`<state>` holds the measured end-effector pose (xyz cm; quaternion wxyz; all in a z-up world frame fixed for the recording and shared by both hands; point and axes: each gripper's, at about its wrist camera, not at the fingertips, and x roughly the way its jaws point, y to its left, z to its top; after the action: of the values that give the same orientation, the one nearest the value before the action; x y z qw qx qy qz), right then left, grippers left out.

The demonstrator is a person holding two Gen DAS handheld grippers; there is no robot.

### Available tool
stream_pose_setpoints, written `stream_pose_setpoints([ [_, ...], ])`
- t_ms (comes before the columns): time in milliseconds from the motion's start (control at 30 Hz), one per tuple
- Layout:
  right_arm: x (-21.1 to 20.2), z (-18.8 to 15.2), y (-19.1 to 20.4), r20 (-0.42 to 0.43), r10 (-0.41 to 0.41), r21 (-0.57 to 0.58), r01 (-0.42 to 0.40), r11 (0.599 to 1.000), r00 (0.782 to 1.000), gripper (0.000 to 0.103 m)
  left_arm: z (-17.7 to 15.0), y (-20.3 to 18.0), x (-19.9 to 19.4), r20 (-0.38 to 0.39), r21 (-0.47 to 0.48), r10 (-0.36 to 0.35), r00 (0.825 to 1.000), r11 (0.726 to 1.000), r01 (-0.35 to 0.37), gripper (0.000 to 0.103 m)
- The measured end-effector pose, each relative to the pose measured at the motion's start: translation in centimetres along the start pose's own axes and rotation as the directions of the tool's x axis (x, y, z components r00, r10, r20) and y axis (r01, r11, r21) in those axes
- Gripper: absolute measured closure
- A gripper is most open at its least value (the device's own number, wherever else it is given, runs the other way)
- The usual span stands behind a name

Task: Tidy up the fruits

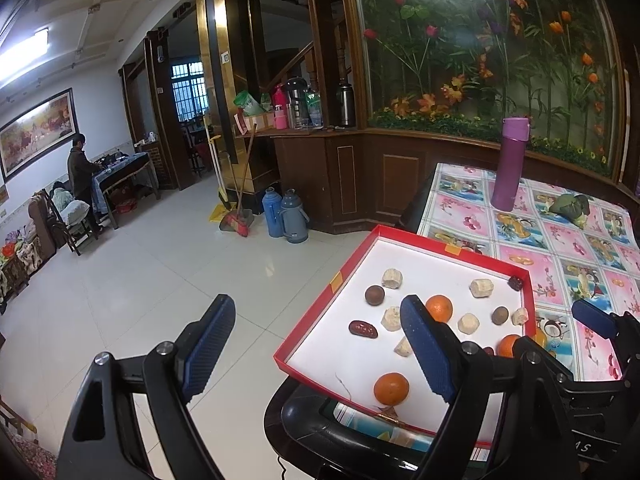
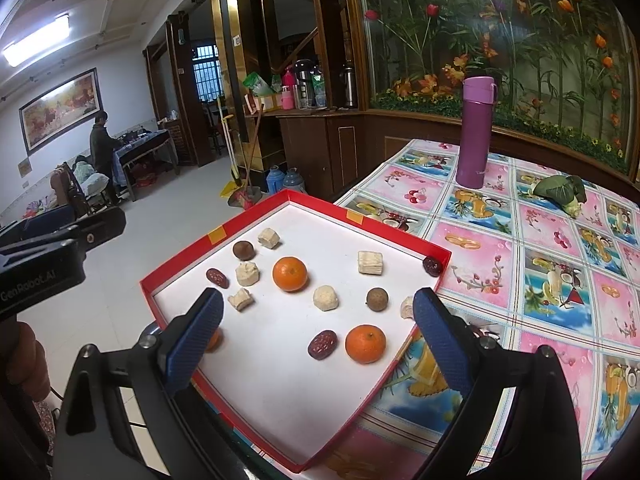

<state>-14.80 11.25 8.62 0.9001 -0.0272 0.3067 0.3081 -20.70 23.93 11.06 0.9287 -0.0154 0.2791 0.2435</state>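
A red-rimmed white tray (image 2: 256, 208) (image 1: 376, 236) sits on the table's near-left corner. It holds three oranges (image 2: 289, 273) (image 2: 365, 343) (image 1: 391, 389), dark red dates (image 2: 322, 344) (image 1: 363, 329), brown longans (image 2: 377, 299) (image 1: 374, 295) and several pale cut chunks (image 2: 325, 297) (image 1: 392, 278). My right gripper (image 2: 318, 334) is open above the tray's near part, around the date and the near orange in view. My left gripper (image 1: 320, 344) is open and empty, off the tray's left edge over the floor. It shows in the right wrist view (image 2: 60, 240) at far left.
A purple flask (image 2: 476, 132) (image 1: 512, 164) stands on the flowered tablecloth (image 2: 540, 264) behind the tray. A leafy green vegetable (image 2: 560, 192) lies at the back right. A wooden cabinet with a flower panel is behind the table. Tiled floor, flasks and brooms are to the left.
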Motion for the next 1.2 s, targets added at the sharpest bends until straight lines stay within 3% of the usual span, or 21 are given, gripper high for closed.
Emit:
stream_pose_setpoints([
  [600,0.32,-0.28,0.14,-0.011,-0.003,-0.008,0.003,1.000,1.000,0.007,-0.59,-0.21,0.33,-0.030,0.011,-0.053,0.998,0.999,0.054,0.018],
  [1200,0.41,-0.27,0.16,-0.008,-0.013,-0.008,0.013,1.000,1.000,0.007,-0.70,0.17,0.56,-0.033,0.004,-0.062,0.998,0.998,0.063,0.018],
])
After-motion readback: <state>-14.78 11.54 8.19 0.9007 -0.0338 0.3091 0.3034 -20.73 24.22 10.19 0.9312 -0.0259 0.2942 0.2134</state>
